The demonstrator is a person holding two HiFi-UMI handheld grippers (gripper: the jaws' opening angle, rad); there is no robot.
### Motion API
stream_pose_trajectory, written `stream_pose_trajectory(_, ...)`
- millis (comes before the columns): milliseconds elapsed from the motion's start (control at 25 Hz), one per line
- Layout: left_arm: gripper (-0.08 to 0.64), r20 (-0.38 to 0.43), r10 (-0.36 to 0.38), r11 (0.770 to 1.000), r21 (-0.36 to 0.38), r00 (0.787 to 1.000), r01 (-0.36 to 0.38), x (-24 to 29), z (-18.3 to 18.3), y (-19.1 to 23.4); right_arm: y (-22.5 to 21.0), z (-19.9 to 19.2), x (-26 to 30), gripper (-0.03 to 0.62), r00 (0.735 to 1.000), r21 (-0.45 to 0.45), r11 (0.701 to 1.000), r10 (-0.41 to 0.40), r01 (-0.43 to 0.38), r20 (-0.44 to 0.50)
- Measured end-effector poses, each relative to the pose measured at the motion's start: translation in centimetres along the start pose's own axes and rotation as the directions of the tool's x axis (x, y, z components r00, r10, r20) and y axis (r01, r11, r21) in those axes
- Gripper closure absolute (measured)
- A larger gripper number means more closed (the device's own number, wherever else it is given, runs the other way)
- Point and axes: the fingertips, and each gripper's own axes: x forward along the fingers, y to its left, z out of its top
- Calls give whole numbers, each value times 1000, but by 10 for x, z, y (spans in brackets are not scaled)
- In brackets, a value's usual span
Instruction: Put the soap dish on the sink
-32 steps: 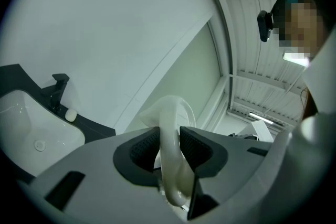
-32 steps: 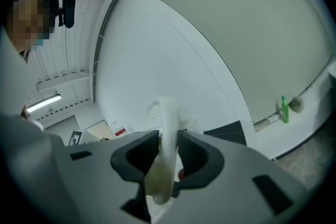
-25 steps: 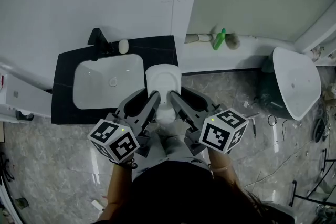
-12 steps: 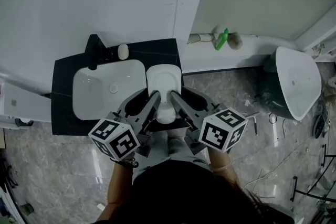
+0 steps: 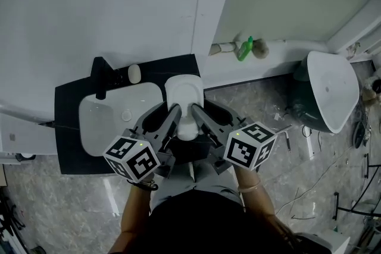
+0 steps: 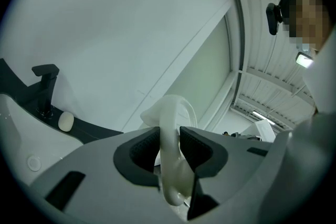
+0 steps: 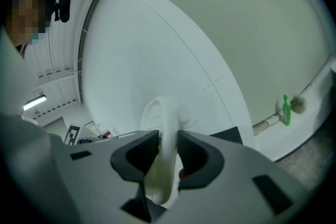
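Over the right edge of the sink (image 5: pixel 107 122), my left gripper (image 5: pixel 174 115) and right gripper (image 5: pixel 197 115) each pinch the white soap dish (image 5: pixel 184 95) by its near end.

The soap dish (image 5: pixel 185 92) looks smooth and glossy white, like ceramic or hard plastic. The sink (image 5: pixel 113 122) is shiny white ceramic, set in a dark, duller counter (image 5: pixel 68 137). The tap (image 5: pixel 100 71) is matt black. The floor (image 5: pixel 268 107) is polished, marble-like tile. The left gripper (image 6: pixel 169 149) and the right gripper (image 7: pixel 168 152) are of matt grey plastic, with dark ribbed pads (image 6: pixel 144 150).
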Motion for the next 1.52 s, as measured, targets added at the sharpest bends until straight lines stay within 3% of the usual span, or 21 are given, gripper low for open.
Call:
stream_pose_trajectory(320, 437, 34, 69, 997, -45, 997, -68, 57, 5, 49, -58, 15, 52, 479, 998, -18, 999, 35, -35, -46)
stream_pose_trajectory(760, 437, -24, 188, 978, -90, 982, -189, 123, -17, 139, -141, -4, 134, 478, 984, -7, 996, 90, -92, -157)
stream_pose_trajectory(1200, 436, -127, 274, 949, -128, 953, -290, 167, -58, 210, -207, -43, 184, 479, 972, 25, 999, 25, -20, -234)
stream_pose_trajectory(1520, 437, -199, 323, 927, -130, 925, -351, 189, -77, 239, -240, -60, 204, 478, 959, 46, 999, 18, -5, -284)
